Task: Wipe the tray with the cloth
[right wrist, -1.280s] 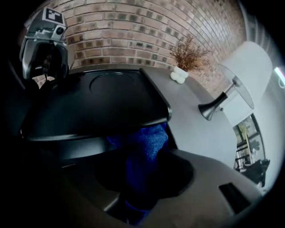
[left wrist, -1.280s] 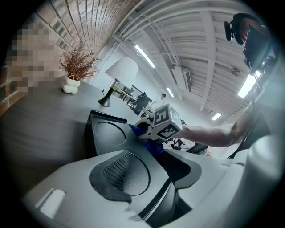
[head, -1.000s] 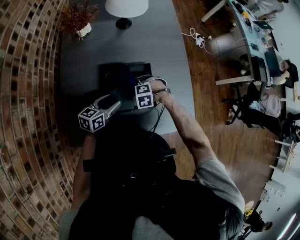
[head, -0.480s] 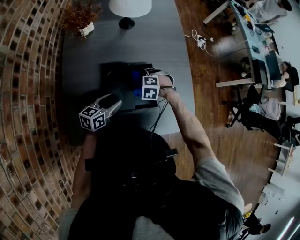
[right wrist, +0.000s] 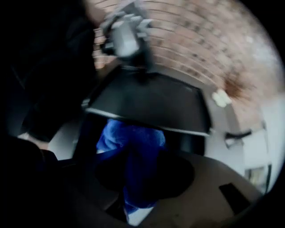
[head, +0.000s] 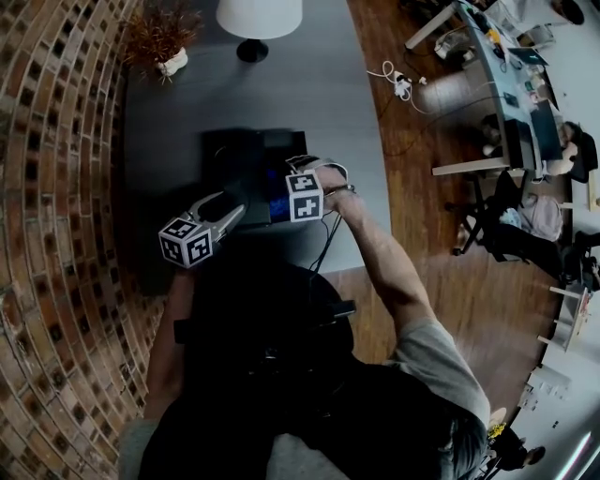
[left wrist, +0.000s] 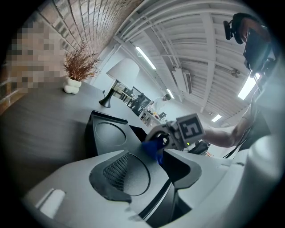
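Observation:
A black tray [head: 242,159] lies on the grey table [head: 309,94]. My left gripper [head: 232,212] reaches in from the near left, its jaws shut on the tray's near edge [left wrist: 107,133]. A blue cloth [head: 277,193] is bunched at the tray's near right part, with my right gripper [head: 286,195] pointing steeply down and shut on it. In the right gripper view the cloth [right wrist: 133,147] hangs between the jaws of the right gripper [right wrist: 133,178] just in front of the tray [right wrist: 147,104]. From the left gripper view, the cloth [left wrist: 153,150] shows under the right gripper's marker cube [left wrist: 189,129].
A white lamp [head: 258,19] and a dried plant in a white pot [head: 159,42] stand at the table's far end. A brick wall [head: 47,187] runs along the left. The table's right edge drops to a wood floor with cables [head: 398,80].
The right gripper and cloth slid toward the tray's far side, then came back to the near right part. The left gripper kept still on the tray's edge.

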`<state>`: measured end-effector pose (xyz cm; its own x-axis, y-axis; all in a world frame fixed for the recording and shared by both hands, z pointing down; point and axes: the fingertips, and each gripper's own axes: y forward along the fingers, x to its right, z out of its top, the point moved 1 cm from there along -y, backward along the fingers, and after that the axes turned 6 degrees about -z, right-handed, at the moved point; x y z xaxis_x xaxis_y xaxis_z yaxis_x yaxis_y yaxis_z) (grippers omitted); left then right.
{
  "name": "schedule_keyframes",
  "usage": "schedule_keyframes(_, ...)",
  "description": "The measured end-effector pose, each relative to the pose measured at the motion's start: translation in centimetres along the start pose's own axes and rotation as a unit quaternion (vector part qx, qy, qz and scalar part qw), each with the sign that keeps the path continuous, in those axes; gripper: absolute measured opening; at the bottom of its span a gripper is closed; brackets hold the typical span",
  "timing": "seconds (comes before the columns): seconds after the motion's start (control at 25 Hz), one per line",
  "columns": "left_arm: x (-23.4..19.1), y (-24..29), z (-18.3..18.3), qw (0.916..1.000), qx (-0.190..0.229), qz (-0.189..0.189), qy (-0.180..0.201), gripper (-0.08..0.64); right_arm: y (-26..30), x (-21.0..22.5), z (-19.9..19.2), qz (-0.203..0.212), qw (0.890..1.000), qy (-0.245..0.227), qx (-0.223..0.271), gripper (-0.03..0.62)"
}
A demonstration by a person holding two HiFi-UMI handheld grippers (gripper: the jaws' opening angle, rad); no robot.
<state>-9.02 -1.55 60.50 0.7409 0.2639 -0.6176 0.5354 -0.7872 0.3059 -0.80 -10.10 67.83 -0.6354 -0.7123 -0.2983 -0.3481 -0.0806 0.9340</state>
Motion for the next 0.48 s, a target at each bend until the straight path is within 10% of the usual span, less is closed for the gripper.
schedule_keyframes(0.12,-0.2,0.0,0.0,1.0000,0.000,0.001,0.001,0.238,0.3,8.5,-2.6,-0.133,0.970,0.199,-0.037,0.138)
schedule_keyframes(0.2,-0.2,0.0,0.0,1.0000,0.000,0.001,-0.001,0.238,1.4,10.6,-3.2,-0.151,0.949,0.272,-0.050,0.138)
schedule_keyframes(0.32,0.1,0.2,-0.2,1.0000,-0.002,0.000,-0.001,0.238,3.1,9.9,-2.3,-0.140,0.950,0.274,-0.053,0.137)
schedule_keyframes(0.48,0.0,0.2,-0.1,1.0000,-0.003,0.000,0.002,0.238,3.4,7.9,-0.4,-0.109,0.977,0.178,-0.032,0.135)
